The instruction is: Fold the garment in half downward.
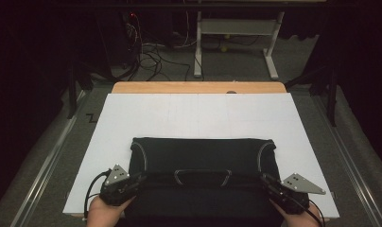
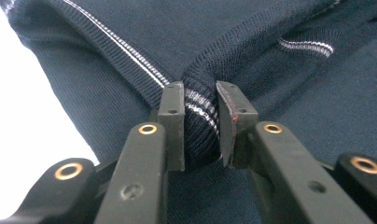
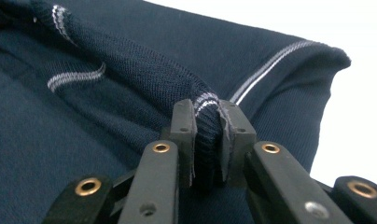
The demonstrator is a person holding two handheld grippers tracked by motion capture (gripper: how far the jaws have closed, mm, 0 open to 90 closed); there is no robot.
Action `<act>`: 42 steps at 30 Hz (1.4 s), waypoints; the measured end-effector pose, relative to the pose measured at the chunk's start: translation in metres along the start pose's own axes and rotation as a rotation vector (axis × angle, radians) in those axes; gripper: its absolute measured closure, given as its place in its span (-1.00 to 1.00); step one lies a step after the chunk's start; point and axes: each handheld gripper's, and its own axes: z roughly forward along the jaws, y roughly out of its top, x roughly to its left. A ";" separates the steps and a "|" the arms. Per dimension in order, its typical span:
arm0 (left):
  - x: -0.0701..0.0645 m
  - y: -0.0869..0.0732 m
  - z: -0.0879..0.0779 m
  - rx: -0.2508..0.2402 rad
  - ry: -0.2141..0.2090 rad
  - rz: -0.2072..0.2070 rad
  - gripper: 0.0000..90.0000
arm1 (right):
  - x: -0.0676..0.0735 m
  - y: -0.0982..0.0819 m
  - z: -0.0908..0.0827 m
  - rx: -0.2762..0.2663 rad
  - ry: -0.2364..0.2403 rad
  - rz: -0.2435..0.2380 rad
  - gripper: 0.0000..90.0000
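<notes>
Navy knit shirt (image 1: 203, 184) lies folded on the white sheet (image 1: 198, 118) that covers the wooden table (image 1: 198, 87), at the near edge, centred between our two hands. We read its long axis as running left to right across the table in the high view, parallel to the near edge. The collar loop (image 1: 202, 176) with its pale stripe sits mid-width on top; we can't tell which end is hem. Striped sleeve cuffs curve at the far left (image 1: 141, 158) and far right (image 1: 264, 153) corners.

Left gripper (image 1: 141, 178) comes in from the shirt's left end, pointing inward along the long axis. In the left gripper view its pads clamp a bunched fold of ribbed, striped edge (image 2: 200, 126); fabric fills the gap, so it's gripping cloth.

Right gripper (image 1: 264, 179) mirrors it at the right end, also pointing inward. In the right gripper view its pads pinch a ribbed striped fold (image 3: 207, 123), squeezed tight.

Both grippers sit low at cloth level, well apart, one at each end of the fold line. Left hand (image 1: 104, 213) and right hand (image 1: 300, 218) enter from the bottom.
</notes>
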 end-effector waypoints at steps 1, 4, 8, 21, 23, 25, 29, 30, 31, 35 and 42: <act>0.000 0.000 0.000 0.000 -0.002 0.000 0.52 | 0.000 -0.001 0.001 0.011 0.000 0.002 0.74; 0.001 0.000 -0.001 -0.006 -0.001 -0.010 0.40 | -0.002 -0.003 0.002 0.015 0.009 0.010 0.67; 0.005 0.001 -0.005 -0.029 0.008 -0.040 0.03 | -0.006 0.000 -0.004 -0.023 0.019 0.078 0.31; 0.034 0.002 -0.030 -0.110 0.111 -0.143 -0.26 | -0.032 0.007 -0.016 -0.103 -0.051 0.166 0.10; 0.040 0.004 -0.025 -0.096 0.111 -0.150 -0.26 | -0.035 0.008 -0.013 -0.099 -0.061 0.172 0.07; 0.047 0.009 -0.019 -0.086 0.098 -0.170 -0.26 | -0.039 0.011 -0.009 -0.096 -0.070 0.173 0.06; 0.054 0.017 -0.010 -0.073 0.084 -0.176 -0.27 | -0.048 0.017 0.001 -0.084 -0.082 0.187 0.02; 0.058 0.020 -0.007 -0.068 0.087 -0.179 -0.30 | -0.051 0.018 0.004 -0.079 -0.085 0.186 0.01; 0.060 0.022 -0.005 -0.064 0.087 -0.181 -0.31 | -0.054 0.021 0.008 -0.069 -0.087 0.193 -0.01; 0.074 0.034 0.007 -0.054 0.087 -0.215 -0.38 | -0.061 0.028 0.021 -0.040 -0.085 0.208 -0.08; 0.084 0.057 0.034 -0.019 0.075 -0.254 -0.58 | -0.069 0.046 0.049 0.000 -0.092 0.217 -0.44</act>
